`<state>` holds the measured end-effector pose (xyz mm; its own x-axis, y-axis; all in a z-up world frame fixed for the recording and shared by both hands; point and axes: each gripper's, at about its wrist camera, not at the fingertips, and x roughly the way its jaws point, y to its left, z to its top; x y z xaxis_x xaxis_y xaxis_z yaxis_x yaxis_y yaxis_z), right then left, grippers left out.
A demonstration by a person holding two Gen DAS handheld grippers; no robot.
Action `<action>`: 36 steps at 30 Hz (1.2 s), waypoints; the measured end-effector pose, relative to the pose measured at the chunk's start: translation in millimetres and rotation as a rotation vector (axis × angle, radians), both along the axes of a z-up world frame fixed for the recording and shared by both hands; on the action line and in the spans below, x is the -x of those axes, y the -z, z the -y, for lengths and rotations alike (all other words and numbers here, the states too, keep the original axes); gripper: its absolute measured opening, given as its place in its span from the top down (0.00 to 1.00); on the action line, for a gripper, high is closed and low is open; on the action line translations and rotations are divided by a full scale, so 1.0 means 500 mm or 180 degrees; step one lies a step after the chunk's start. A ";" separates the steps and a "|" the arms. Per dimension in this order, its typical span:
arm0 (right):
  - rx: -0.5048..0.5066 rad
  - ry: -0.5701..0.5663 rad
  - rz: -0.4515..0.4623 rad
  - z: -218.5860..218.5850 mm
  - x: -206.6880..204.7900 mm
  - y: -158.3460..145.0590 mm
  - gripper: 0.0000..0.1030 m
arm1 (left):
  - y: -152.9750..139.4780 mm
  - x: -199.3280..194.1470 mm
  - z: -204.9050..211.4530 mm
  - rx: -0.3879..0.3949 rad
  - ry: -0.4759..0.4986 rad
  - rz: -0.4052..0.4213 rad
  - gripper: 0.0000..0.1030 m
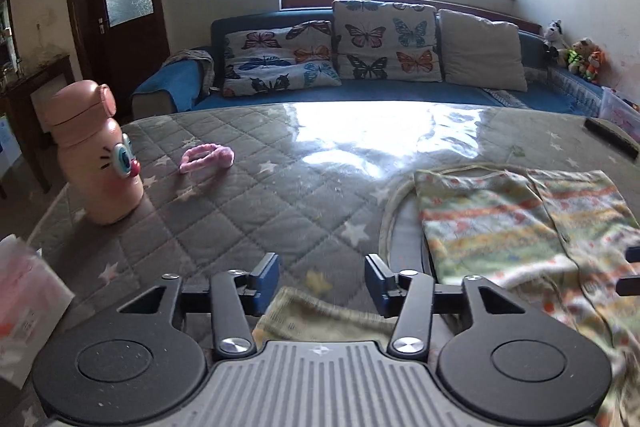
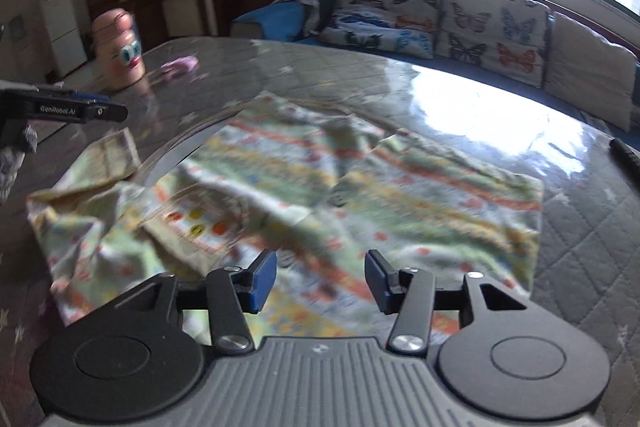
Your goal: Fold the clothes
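garment: we see the patterned striped garment (image 2: 360, 187) lying mostly flat on the tabletop (image 2: 460, 95), filling the centre of the right wrist view; in the left wrist view it sits at right and lower right, and a pale flap shows bottom centre.
left claw: we see the left claw (image 1: 322, 277) with jaws apart, nothing pinched; the flap lies below it, not between the pads.
right claw: right claw (image 2: 322, 277) also spread, hovering over the near part of the garment, no cloth held.
step: we judge a fold has been laid down and let go, both claws free; the cloth looks rumpled at lower left of the right wrist view.
next move: we reckon each claw needs a fresh edge or corner, likely the crumpled near-left part, pinched low against the tabletop.
clutter: pink cartoon bottle (image 1: 96, 155) and pink hair band (image 1: 206, 157) at left, well apart from the garment.
blur: both views smeared, seams unclear.
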<state>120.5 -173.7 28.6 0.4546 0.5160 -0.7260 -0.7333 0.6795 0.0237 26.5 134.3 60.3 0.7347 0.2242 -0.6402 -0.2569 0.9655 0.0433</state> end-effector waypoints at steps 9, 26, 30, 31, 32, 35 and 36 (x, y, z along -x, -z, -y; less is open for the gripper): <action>0.0107 -0.0019 -0.0112 -0.004 0.032 0.022 0.46 | 0.052 0.074 0.072 -0.0404 0.0371 -0.0226 0.23; 0.0160 0.0062 -0.0144 -0.004 0.033 0.030 0.40 | 0.067 0.161 -0.028 -0.0626 -0.1197 -0.0062 0.18; 0.0157 0.0070 -0.0150 -0.004 0.032 0.031 0.39 | 0.076 0.184 -0.069 -0.0500 -0.1509 -0.0125 0.19; 0.0157 0.0070 -0.0150 -0.004 0.032 0.030 0.39 | 0.078 0.187 -0.074 -0.0508 -0.1542 -0.0146 0.19; 0.0158 0.0069 -0.0150 -0.004 0.032 0.030 0.39 | 0.079 0.190 -0.078 -0.0515 -0.1568 -0.0160 0.19; 0.0158 0.0078 -0.0140 -0.004 0.033 0.028 0.39 | 0.078 0.193 -0.084 -0.0541 -0.1607 -0.0167 0.19; 0.0157 0.0085 -0.0134 -0.004 0.034 0.027 0.39 | 0.077 0.193 -0.085 -0.0549 -0.1611 -0.0162 0.19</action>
<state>103.4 -171.7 15.2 0.4362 0.4671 -0.7691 -0.7139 0.7000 0.0202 -69.9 176.9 21.7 0.4764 0.6475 -0.5948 -0.6819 0.6991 0.2148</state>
